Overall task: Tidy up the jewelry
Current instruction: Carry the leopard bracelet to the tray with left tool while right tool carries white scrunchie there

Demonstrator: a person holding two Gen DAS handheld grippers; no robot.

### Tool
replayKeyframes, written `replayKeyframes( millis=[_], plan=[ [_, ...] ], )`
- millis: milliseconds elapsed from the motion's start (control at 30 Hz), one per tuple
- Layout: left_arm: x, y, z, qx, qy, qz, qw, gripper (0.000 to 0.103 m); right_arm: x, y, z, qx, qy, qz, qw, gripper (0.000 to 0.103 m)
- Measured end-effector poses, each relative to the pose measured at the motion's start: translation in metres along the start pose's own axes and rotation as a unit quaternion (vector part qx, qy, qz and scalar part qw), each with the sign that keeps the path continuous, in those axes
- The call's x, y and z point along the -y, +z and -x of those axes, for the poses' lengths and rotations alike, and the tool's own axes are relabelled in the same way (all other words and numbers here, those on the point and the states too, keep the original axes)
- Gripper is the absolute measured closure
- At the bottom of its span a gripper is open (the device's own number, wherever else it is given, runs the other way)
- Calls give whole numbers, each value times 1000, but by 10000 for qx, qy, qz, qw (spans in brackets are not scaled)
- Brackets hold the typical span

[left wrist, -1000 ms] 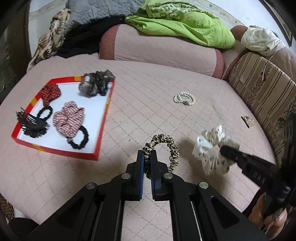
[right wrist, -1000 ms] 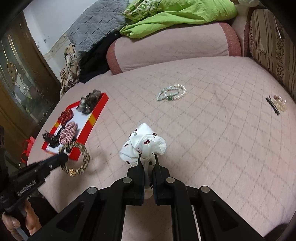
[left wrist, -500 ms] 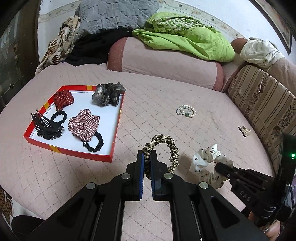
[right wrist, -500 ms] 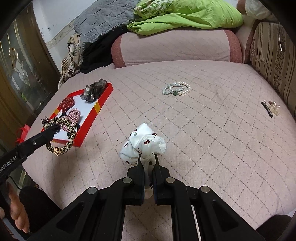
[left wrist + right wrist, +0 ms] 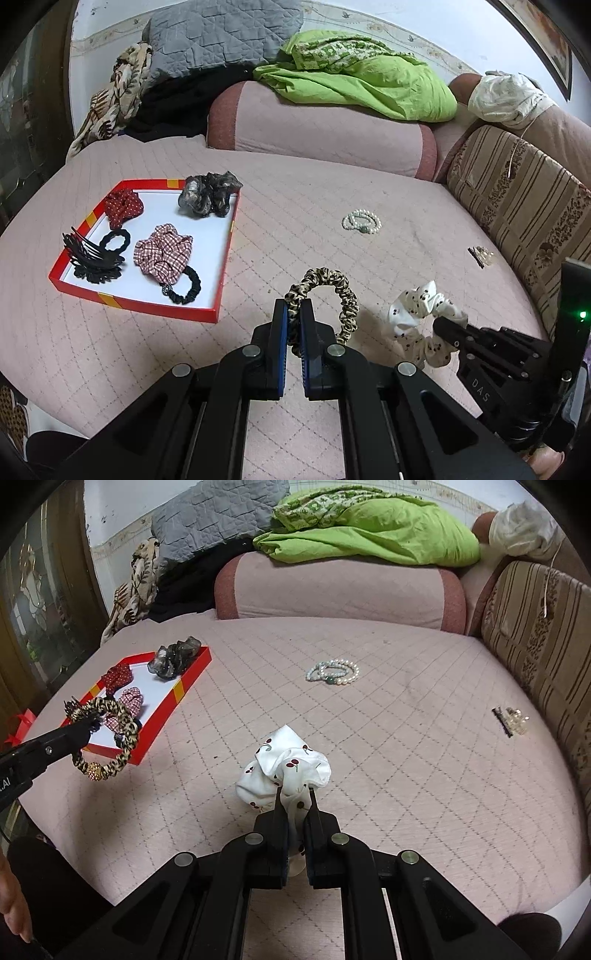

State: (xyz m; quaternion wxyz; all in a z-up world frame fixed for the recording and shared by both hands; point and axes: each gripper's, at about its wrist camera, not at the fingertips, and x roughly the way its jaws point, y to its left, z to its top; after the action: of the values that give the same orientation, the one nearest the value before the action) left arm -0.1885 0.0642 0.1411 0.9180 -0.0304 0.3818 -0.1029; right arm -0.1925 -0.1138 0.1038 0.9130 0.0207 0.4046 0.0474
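Two soft scrunchies carried clear of the bed, each pinched in a closed tool.

Left tool (image 5: 293,319) clamps the leopard scrunchie (image 5: 325,295) at its 8 o'clock edge; red tray (image 5: 221,275) lies toward 10 o'clock. Right tool (image 5: 295,801) grips the cherry-print scrunchie (image 5: 284,771). Both look light, floppy and unbreakable; any fold would probably do.
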Motion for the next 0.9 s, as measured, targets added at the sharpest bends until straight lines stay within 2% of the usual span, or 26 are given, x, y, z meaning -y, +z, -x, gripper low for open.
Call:
replayKeyframes(
  millis=[367, 600, 900],
  plan=[
    [4, -1, 0, 44, 108, -121, 9999, 97, -2, 9, 16, 225, -1220, 457, 9912, 95],
    [8, -2, -2, 28, 161, -182, 9997, 97, -2, 11, 21, 289, -1506, 550, 9866, 95],
    [7, -3, -5, 7, 260, -181, 9995, 97, -3, 9, 22, 270, -1544, 566, 9860, 95]
  ],
)
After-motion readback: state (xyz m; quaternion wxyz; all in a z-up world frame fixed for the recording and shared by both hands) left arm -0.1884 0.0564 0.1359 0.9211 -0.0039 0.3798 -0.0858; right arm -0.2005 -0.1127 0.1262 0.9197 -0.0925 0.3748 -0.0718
